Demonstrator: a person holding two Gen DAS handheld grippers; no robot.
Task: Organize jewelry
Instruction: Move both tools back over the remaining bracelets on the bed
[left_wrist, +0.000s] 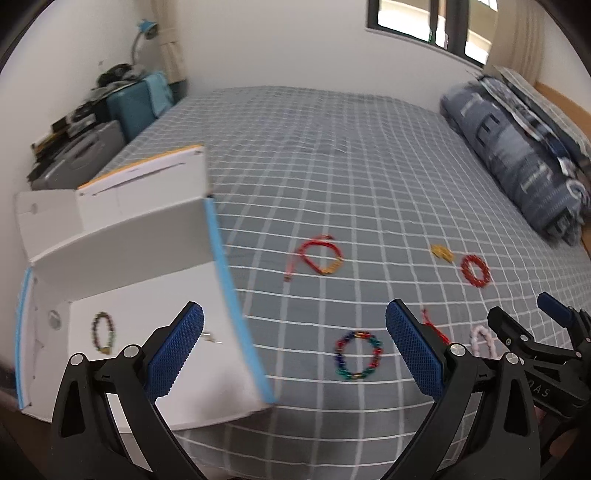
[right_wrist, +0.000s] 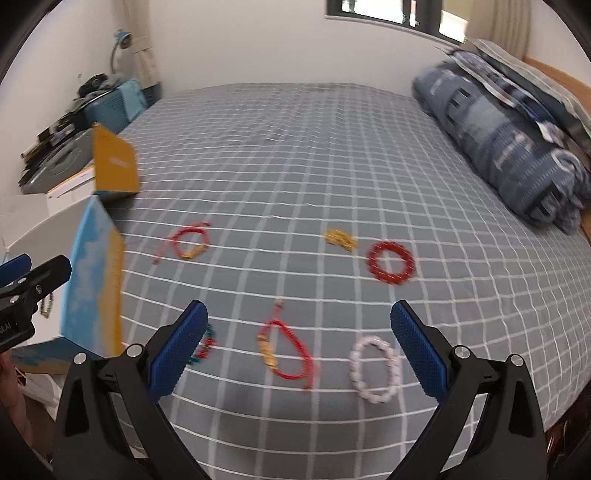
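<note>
- Blue-padded, our left gripper (left_wrist: 293, 350) and right gripper (right_wrist: 299, 347) both hang spread wide, holding nothing.
- Below them we see a multicoloured bracelet (left_wrist: 357, 355), a red cord bracelet (right_wrist: 286, 350) and a pink bead bracelet (right_wrist: 375, 369) on the checked bedspread (right_wrist: 295, 166).
- A dark bead bracelet (left_wrist: 104, 332) lies inside our white box (left_wrist: 147, 258), left.
- Farther off: a red bead ring (right_wrist: 390, 262), a gold piece (right_wrist: 340, 238), another red cord (right_wrist: 188, 240).

I see the box (left_wrist: 155, 266) on the bed's (left_wrist: 332, 147) left edge, one bracelet (left_wrist: 103, 333) inside. Other bracelets (right_wrist: 390, 262) lie right of it; rolled bedding (right_wrist: 498, 147) far right.
</note>
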